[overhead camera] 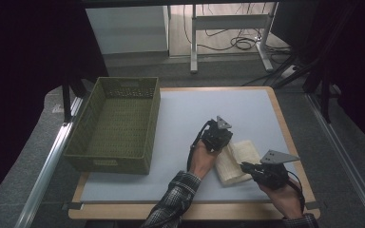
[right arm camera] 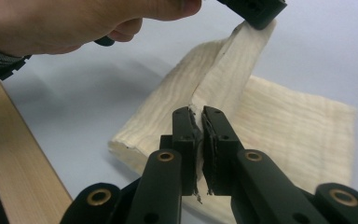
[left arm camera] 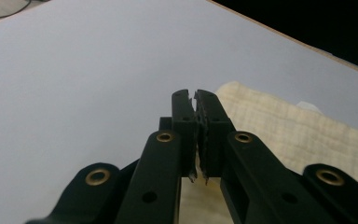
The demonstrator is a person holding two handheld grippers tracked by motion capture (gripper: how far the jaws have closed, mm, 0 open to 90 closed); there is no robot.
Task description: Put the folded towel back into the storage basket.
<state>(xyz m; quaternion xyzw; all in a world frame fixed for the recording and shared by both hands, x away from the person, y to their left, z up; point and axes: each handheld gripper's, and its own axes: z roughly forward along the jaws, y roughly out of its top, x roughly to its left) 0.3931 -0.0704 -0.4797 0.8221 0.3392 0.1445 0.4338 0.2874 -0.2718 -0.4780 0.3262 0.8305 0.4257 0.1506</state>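
A cream ribbed cloth [overhead camera: 235, 159] lies folded on the grey mat [overhead camera: 204, 104], right of centre. My left gripper [overhead camera: 225, 144] stands at the cloth's far left edge, jaws together. In the right gripper view it [right arm camera: 256, 11] pinches a corner of the top layer and holds it up off the pile. My right gripper [overhead camera: 244, 166] is at the near right edge, and its jaws [right arm camera: 199, 114] are closed on the same raised strip of cloth [right arm camera: 289, 126]. In the left gripper view the closed jaws [left arm camera: 195, 100] hang over the cloth [left arm camera: 284, 130], with cream fabric between the pads.
A green woven basket [overhead camera: 119, 161] with nothing in it sits on the left side of the table. The wooden table edge [right arm camera: 23, 154] runs close to my right gripper. A hand [right arm camera: 74, 23] holds the left gripper above the cloth. Desk legs and cables stand beyond the table.
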